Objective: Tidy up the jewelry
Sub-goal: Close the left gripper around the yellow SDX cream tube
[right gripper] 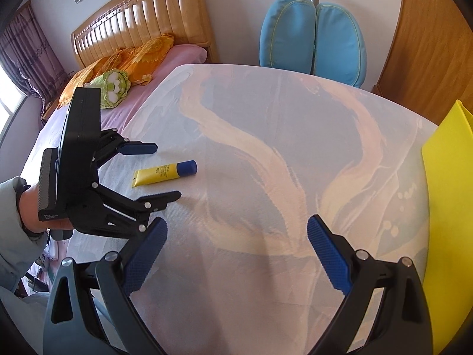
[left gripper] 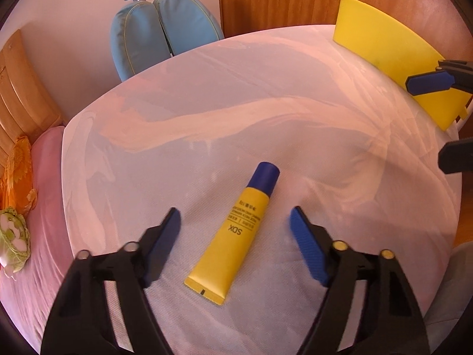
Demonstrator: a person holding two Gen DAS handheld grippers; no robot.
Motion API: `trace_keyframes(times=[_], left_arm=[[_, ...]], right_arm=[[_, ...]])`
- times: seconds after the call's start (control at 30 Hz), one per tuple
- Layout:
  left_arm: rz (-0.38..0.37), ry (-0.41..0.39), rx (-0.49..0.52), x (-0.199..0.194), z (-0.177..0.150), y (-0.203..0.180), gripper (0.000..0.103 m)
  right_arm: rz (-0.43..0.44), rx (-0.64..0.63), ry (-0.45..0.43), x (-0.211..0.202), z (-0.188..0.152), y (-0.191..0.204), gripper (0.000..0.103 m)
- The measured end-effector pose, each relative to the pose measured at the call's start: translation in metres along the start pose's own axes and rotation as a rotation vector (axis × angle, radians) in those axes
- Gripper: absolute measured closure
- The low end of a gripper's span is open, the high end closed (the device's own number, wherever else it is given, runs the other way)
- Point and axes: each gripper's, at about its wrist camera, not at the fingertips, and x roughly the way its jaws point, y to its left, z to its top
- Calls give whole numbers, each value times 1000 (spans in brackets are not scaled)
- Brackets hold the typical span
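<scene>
A yellow tube with a blue cap lies on the marbled white and blue tablecloth, cap pointing away from me. My left gripper stands open astride it, one blue pad on each side, neither touching the tube. The right wrist view shows the same tube lying between the left gripper's fingers, with a hand behind it. My right gripper is open over bare cloth with nothing between its fingers. Its blue fingertip shows at the right edge of the left wrist view. No jewelry is visible.
A yellow plastic container stands at the table's far right edge, also seen as a yellow wall. A blue padded chair is behind the table. A bed with orange pillows and a green plush toy lies to the left.
</scene>
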Motion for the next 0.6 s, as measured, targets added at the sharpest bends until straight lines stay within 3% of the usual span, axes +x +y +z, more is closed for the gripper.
trace_keyframes(times=[0.07,0.13,0.33,0.6], left_arm=[[-17,-5,4,-2,2,-3,66],[-19,-4,26,-3,3,-6,82],[-86,-40,37,-22,15,-14,82],[-145,-100,115,-62,62,-56,82]], right_arm=[[-6,9,-5,-2,-2,-3,7],[-10,17,-9,-5,-3,-5,7],[-16,26,-24,-14,-7,-12,7],[-24,67,-75,-37,-17,-37,7]])
